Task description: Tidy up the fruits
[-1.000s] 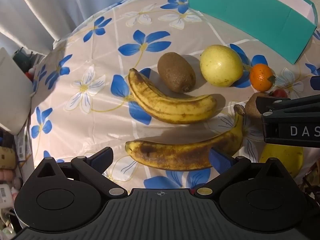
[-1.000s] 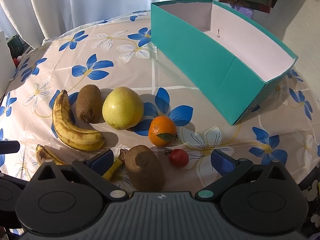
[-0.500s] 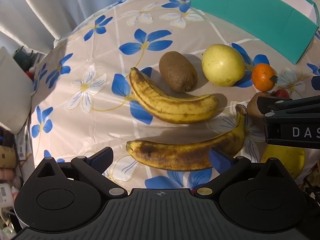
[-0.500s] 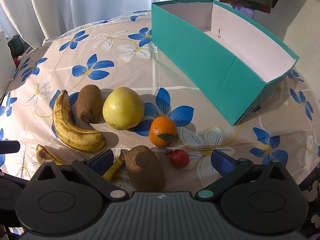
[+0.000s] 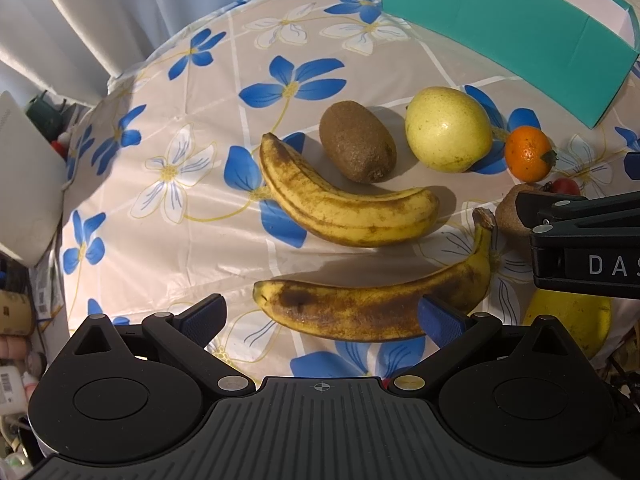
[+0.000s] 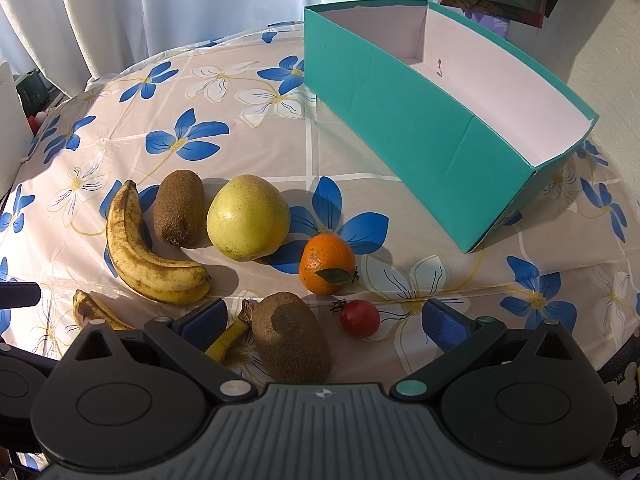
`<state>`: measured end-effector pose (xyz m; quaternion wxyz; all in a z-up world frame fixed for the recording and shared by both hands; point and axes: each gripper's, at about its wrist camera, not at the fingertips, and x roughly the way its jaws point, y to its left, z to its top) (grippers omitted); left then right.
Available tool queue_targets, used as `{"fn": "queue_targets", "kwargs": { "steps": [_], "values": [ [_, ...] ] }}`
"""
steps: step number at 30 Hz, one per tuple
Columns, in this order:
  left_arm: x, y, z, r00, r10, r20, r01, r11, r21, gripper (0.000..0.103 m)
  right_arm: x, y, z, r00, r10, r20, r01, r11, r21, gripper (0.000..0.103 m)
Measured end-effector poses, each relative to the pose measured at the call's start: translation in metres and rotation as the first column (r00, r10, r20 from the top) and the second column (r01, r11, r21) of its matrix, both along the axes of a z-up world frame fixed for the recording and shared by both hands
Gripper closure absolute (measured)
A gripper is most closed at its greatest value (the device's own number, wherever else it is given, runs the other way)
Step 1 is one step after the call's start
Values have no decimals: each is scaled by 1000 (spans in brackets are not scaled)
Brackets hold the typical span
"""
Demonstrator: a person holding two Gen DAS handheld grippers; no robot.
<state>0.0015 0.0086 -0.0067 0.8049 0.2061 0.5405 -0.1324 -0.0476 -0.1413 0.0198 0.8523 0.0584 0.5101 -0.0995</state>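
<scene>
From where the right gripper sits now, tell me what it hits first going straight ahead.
Likely the near kiwi, lying between the open fingers of the right gripper. The cherry tomato sits just beside it, so depth leaves some doubt.

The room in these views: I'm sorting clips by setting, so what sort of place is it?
Most likely a lived-in home, perhaps a dining corner. A round table under a flowered tablecloth carries loose fruit such as a spotted banana, white curtains hang behind it, and household clutter sits beside it.
</scene>
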Motion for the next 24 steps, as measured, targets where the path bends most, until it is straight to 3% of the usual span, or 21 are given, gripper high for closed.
{"fn": "queue_targets", "kwargs": {
  "steps": [24],
  "values": [
    [0,-1,6,1000,4,2,-4,1000,4,0,-2,2,7,1000,3,9,-3,1000,-2,0]
  ]
}}
